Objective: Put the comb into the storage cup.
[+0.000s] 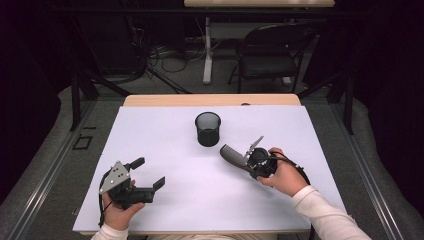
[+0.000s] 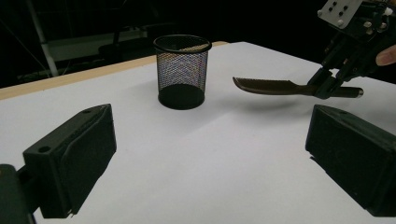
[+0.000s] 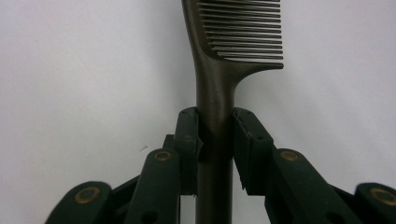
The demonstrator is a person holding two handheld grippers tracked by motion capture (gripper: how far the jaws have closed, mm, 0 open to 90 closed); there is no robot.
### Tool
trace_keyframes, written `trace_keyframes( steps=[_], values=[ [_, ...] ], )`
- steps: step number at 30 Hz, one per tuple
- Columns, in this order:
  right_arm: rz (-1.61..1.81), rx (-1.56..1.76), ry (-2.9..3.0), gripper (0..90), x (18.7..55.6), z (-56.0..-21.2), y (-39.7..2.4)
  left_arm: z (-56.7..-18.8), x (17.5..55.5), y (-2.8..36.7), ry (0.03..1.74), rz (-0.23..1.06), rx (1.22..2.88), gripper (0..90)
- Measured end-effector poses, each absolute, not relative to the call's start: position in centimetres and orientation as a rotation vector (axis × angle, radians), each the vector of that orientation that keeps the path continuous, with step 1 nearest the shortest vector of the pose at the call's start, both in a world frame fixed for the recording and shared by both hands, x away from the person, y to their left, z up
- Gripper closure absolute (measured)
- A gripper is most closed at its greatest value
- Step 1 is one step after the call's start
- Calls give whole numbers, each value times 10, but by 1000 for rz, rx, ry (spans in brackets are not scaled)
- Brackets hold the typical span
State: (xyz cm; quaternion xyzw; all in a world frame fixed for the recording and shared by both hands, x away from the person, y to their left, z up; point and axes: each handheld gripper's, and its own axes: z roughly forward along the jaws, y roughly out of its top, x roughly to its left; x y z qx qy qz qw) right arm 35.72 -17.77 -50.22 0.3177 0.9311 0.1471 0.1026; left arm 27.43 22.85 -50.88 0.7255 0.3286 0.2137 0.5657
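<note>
1. The right tool is clamped on the handle of a dark comb — both pads press its sides.
2. The comb hangs level above the white tabletop, its toothed end pointing toward the black mesh cup, just beside it but apart.
3. The left tool rests near the tabletop's front left — jaws wide apart, nothing between them.
</note>
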Motion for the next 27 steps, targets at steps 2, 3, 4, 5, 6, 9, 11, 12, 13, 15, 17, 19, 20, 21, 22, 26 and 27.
trace_keyframes(
  steps=[2, 3, 4, 5, 6, 9, 11, 12, 13, 15, 17, 19, 20, 21, 22, 26, 27],
  values=[
    [455, 938, 2741, 726, 356, -501, -177, -509, 274, 229, 773, 502, 1706, 19],
    [469, 940, 2737, 726, 355, -500, -177, -509, 274, 229, 774, 502, 1706, 19],
    [479, 934, 2736, 726, 355, -500, -176, -509, 274, 229, 773, 501, 1705, 19],
    [488, 936, 2733, 726, 354, -499, -175, -509, 274, 229, 773, 502, 1705, 19],
    [497, 935, 2730, 726, 354, -498, -175, -509, 274, 229, 773, 501, 1704, 19],
    [524, 933, 2721, 726, 352, -496, -173, -509, 274, 229, 774, 503, 1705, 19],
    [553, 927, 2712, 726, 351, -494, -172, -509, 274, 229, 773, 502, 1704, 19],
    [566, 929, 2706, 726, 351, -493, -171, -509, 274, 229, 774, 503, 1705, 19],
    [577, 926, 2703, 726, 350, -493, -170, -509, 274, 229, 773, 502, 1706, 19],
    [597, 923, 2700, 726, 350, -492, -169, -509, 274, 229, 774, 501, 1706, 19],
    [611, 930, 2696, 726, 350, -490, -168, -509, 274, 229, 773, 501, 1706, 19],
    [640, 934, 2686, 726, 350, -489, -167, -509, 275, 229, 772, 499, 1704, 19],
    [654, 917, 2684, 726, 351, -488, -167, -509, 275, 229, 773, 498, 1703, 19],
    [666, 932, 2679, 726, 351, -488, -166, -509, 275, 229, 773, 498, 1704, 19],
    [680, 916, 2674, 726, 351, -487, -165, -509, 275, 229, 772, 498, 1704, 19],
    [724, 918, 2650, 726, 351, -484, -161, -509, 275, 229, 777, 496, 1703, 19],
    [731, 910, 2645, 726, 351, -484, -161, -510, 275, 229, 777, 496, 1703, 19]
  ],
)
